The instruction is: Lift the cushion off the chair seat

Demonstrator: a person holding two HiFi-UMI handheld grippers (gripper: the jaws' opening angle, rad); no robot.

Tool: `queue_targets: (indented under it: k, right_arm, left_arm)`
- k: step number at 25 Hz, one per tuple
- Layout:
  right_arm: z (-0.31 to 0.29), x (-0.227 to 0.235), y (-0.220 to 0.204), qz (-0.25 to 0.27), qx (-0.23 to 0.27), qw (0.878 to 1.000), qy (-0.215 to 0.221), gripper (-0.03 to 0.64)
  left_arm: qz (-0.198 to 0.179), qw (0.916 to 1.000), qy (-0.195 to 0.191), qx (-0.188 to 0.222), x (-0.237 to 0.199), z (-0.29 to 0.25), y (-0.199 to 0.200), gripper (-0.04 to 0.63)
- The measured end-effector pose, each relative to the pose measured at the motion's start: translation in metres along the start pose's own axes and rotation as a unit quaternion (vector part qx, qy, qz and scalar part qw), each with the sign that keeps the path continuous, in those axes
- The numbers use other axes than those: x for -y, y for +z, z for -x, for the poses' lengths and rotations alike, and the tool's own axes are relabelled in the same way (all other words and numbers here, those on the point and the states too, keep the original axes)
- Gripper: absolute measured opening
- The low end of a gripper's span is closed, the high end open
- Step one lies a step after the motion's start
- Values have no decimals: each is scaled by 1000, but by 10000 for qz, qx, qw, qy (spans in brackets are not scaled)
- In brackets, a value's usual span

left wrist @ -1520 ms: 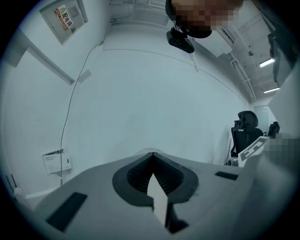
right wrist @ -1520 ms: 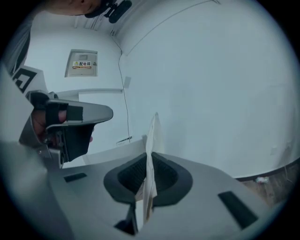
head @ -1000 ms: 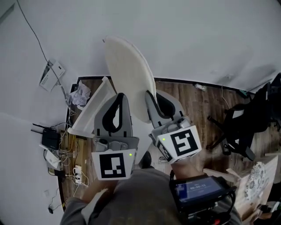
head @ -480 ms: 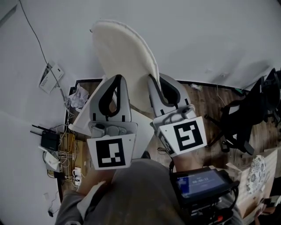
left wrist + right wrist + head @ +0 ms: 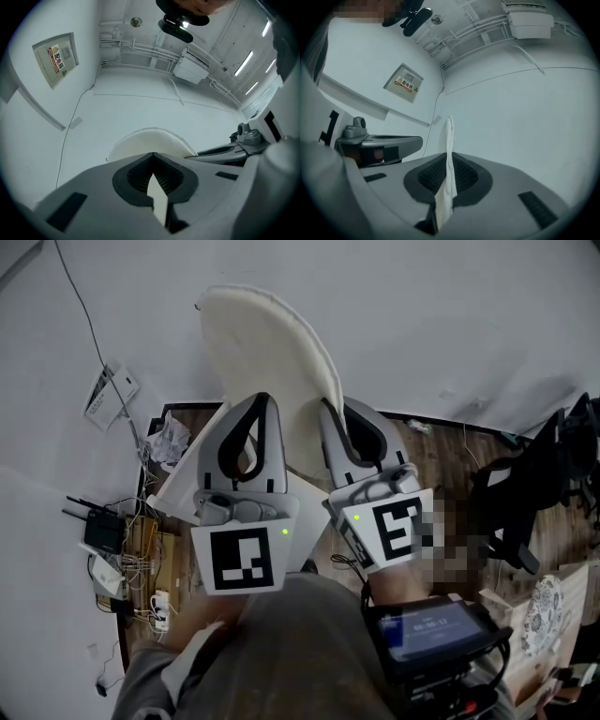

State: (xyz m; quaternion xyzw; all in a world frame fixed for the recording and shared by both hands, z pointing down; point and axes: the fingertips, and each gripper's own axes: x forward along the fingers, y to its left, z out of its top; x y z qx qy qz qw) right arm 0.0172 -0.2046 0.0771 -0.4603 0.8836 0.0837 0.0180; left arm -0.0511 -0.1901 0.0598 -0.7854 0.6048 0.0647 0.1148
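Observation:
The cushion is a round cream pad, held up on edge in front of the white wall. My left gripper is shut on its lower left rim and my right gripper is shut on its lower right rim. In the left gripper view the cushion rises as a pale arc beyond the left gripper, with a flap of it pinched between the pads. In the right gripper view the cushion shows edge-on, clamped in the right gripper. The white chair lies below the grippers, mostly hidden.
A router, cables and a power strip lie on the wood floor at the left, with crumpled paper near them. A black office chair stands at the right. A wall box hangs by a cable.
Both grippers have risen with the cushion, which now stands higher against the wall and further above the chair. Over the last half second little has moved.

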Motion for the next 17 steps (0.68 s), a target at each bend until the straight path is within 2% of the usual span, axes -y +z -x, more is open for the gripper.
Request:
queue_targets:
  k: [17]
  right_arm:
    - [1,5,-3,31,-5,10000,-16,29]
  left_arm:
    - [48,10000,-54,-9,2,-4,-5,6]
